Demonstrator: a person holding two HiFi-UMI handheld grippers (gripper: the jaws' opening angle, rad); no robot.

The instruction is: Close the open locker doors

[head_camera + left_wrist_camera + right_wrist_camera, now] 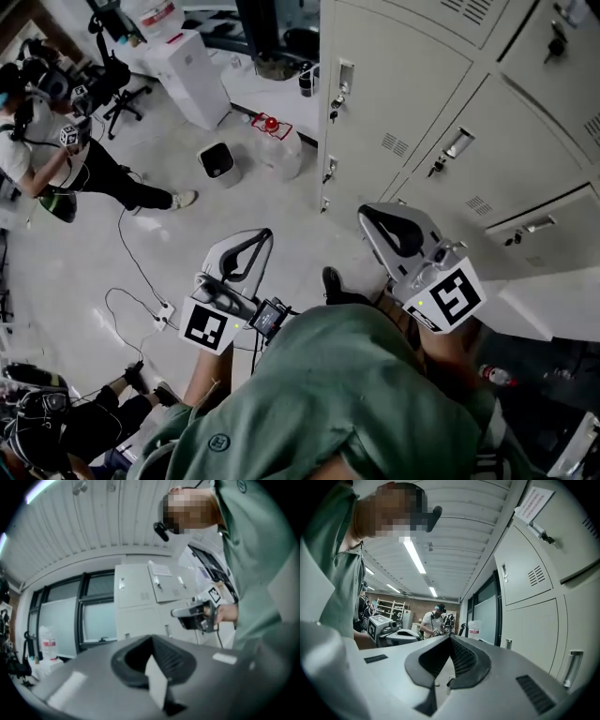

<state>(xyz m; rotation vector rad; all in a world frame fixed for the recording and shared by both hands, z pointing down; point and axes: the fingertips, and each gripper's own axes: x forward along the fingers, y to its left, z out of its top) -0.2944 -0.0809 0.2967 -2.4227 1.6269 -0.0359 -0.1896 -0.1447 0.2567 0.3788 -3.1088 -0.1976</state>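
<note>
Both tongs are pinched together and empty. Your left tongs [266, 233] and right tongs [365, 215] hang in front of the lockers [403, 103], neither touching metal. The door [539, 311] you want is the one swung out at the near end of the lockers, just beside the right tongs.

Behind it the locker is dark. A bottle [494, 376] shows low down there, though I can't tell whether it sits inside or just in front. If it pokes past the opening, the door will jam on it.

Push with closed tips and they may skid off the smooth face of the door. Shove too softly and it may not catch, then swing back out.

The bin [217, 161], well away from the lockers, looks dark inside, contents unclear.
</note>
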